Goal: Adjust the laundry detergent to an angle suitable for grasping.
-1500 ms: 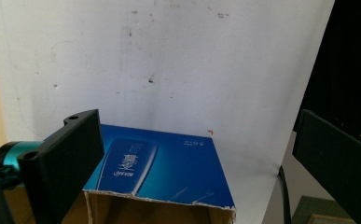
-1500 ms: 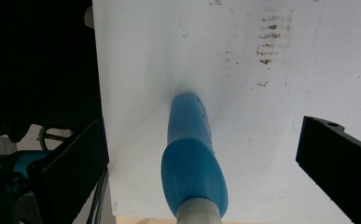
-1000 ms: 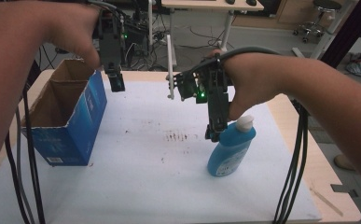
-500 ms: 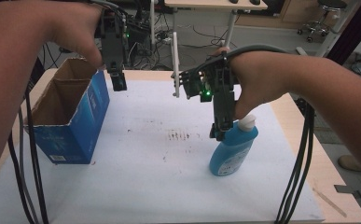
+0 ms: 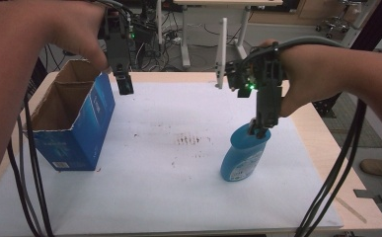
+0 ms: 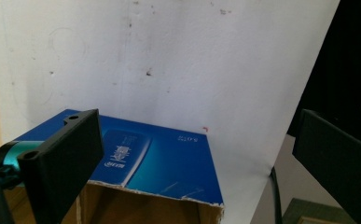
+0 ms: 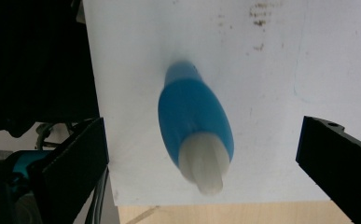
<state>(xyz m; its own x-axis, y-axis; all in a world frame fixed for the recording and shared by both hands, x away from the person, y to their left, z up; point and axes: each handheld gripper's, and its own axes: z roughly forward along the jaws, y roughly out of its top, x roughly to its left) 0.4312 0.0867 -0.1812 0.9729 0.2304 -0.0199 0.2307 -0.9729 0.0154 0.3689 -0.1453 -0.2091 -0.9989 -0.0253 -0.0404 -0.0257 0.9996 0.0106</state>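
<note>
A blue bottle (image 5: 243, 157) stands on the white sheet (image 5: 169, 173) right of centre, and the right gripper view looks down on its white cap (image 7: 204, 166). My right gripper (image 5: 259, 131) hangs just over the cap. It is open (image 7: 205, 156), with the jaws wide on either side of the bottle and touching nothing. An open-topped blue cardboard box (image 5: 75, 123) sits at the left of the sheet. My left gripper (image 5: 124, 85) hovers above the box's far right corner, open (image 6: 192, 154) and holding nothing, with the box's blue side (image 6: 159, 161) below it.
The white sheet covers a light wooden table (image 5: 322, 143), with a dark smudge (image 5: 191, 139) at its middle. A white post (image 5: 221, 52) stands at the table's far edge. Black cables (image 5: 28, 163) trail from both grippers down the left and right sides.
My right gripper has moved right and now sits over the bottle's cap, hiding it in the high view. The left gripper has hardly moved.
</note>
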